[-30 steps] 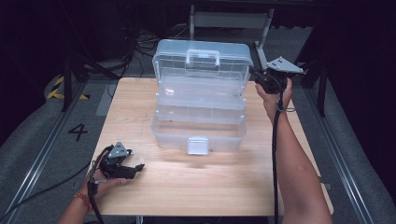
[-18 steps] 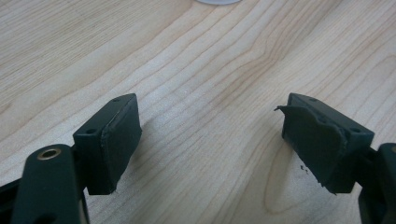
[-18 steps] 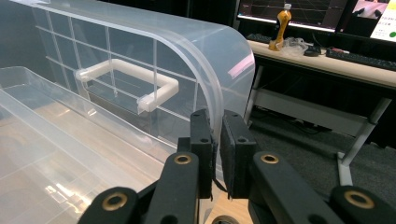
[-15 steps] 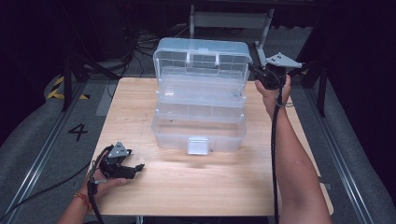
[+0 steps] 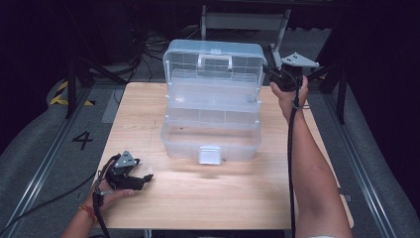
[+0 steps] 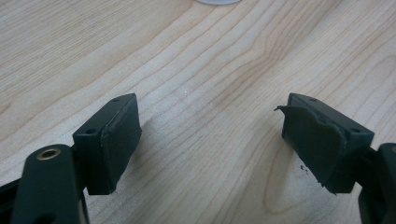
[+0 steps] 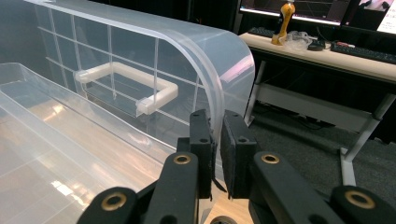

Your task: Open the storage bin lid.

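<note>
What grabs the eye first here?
The clear plastic toolbox in the middle of the wooden table, its lid swung up at the back with the white handle showing through. The right claw pinches the lid's right edge. The left claw rests open on the table's near-left corner.

The storage box [image 7: 116,107] runs off the left edge; its latch [image 6: 217,1] is cut by the top edge
</note>
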`<state>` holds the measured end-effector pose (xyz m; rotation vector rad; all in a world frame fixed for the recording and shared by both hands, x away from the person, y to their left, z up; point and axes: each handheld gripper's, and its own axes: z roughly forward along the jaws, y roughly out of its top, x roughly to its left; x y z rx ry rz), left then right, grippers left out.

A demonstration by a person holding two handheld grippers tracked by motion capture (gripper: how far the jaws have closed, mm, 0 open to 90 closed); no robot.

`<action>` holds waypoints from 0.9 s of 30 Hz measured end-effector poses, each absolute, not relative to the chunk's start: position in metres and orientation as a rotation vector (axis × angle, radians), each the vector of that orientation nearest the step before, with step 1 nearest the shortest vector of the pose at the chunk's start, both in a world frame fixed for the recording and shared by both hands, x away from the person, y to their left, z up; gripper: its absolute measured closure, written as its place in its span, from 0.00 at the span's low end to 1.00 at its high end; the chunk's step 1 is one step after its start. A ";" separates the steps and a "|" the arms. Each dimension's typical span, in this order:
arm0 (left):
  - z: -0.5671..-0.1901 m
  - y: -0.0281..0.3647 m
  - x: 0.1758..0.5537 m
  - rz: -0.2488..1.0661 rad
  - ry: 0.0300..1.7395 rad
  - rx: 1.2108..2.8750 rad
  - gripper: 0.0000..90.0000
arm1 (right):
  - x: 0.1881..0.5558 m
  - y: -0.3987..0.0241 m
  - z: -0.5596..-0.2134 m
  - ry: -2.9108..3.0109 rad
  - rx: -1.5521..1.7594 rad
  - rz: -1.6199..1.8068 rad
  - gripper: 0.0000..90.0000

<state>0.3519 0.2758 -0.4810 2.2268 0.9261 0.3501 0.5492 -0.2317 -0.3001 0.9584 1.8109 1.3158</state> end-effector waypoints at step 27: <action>-0.481 0.276 0.352 0.351 0.926 2.227 0.22 | 0.573 -0.232 -0.299 1.832 0.995 1.299 0.92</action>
